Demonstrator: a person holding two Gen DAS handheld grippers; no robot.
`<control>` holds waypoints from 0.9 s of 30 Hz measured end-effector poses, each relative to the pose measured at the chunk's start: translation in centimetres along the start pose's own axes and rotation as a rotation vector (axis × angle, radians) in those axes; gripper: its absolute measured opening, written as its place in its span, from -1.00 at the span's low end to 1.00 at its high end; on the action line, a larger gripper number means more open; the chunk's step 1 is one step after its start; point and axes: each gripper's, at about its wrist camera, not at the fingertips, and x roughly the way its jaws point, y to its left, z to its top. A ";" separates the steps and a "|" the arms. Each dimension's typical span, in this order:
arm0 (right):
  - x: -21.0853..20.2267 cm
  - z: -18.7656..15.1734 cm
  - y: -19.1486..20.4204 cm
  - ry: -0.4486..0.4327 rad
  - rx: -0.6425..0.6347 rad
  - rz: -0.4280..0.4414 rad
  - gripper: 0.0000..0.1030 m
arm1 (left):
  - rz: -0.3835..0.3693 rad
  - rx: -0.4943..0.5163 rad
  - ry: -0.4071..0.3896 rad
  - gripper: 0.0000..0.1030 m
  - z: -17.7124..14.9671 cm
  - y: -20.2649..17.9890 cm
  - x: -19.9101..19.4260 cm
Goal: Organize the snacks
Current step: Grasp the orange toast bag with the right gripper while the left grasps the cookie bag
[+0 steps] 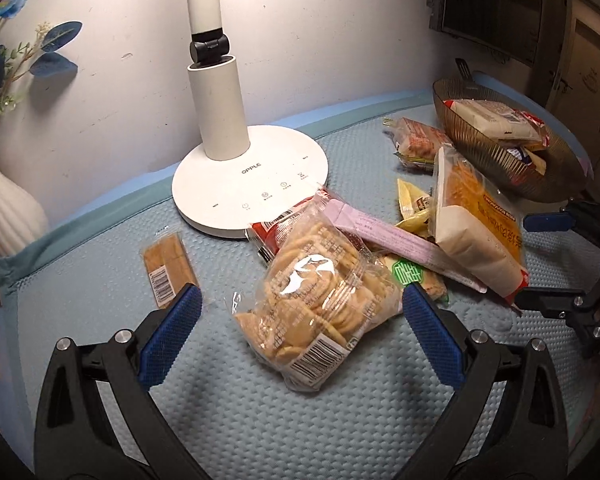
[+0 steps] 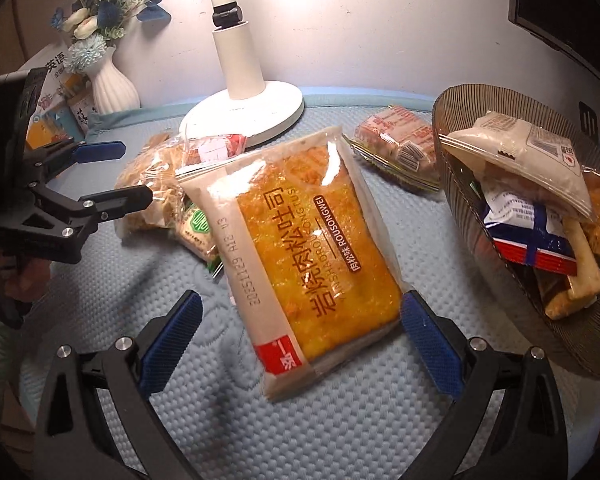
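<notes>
My left gripper (image 1: 300, 304) is open, its blue pads on either side of a clear bag of round crackers (image 1: 316, 304) lying on the blue mat. My right gripper (image 2: 300, 308) is open around the near end of an orange pork-floss toast pack (image 2: 300, 248), which leans tilted on the snack pile. That toast pack (image 1: 476, 224) shows at the right in the left wrist view, with the right gripper (image 1: 540, 260) beside it. A ribbed brown bowl (image 2: 460, 208) at the right holds several snack packs. The left gripper (image 2: 120, 172) appears at the left by the cracker bag (image 2: 152, 184).
A white lamp base (image 1: 240, 184) stands behind the pile. A flat biscuit bar (image 1: 168, 268) lies left of it, a pink box (image 1: 392, 240) and yellow packets (image 1: 412, 204) in the pile, a red-white pack (image 2: 400, 140) near the bowl. A white vase (image 2: 112, 84) with flowers stands far left.
</notes>
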 end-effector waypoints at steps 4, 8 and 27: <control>0.8 0.4 0.3 -0.015 -0.015 0.008 0.91 | -0.109 -0.016 0.014 0.93 0.5 1.0 1.5; 0.4 0.1 0.8 -0.014 -0.048 0.001 0.85 | -0.262 0.049 0.062 0.93 -0.2 0.1 1.7; -5.8 -3.0 -2.3 -0.038 0.118 0.186 0.18 | 0.003 -0.016 0.076 0.22 -4.8 -3.5 -3.3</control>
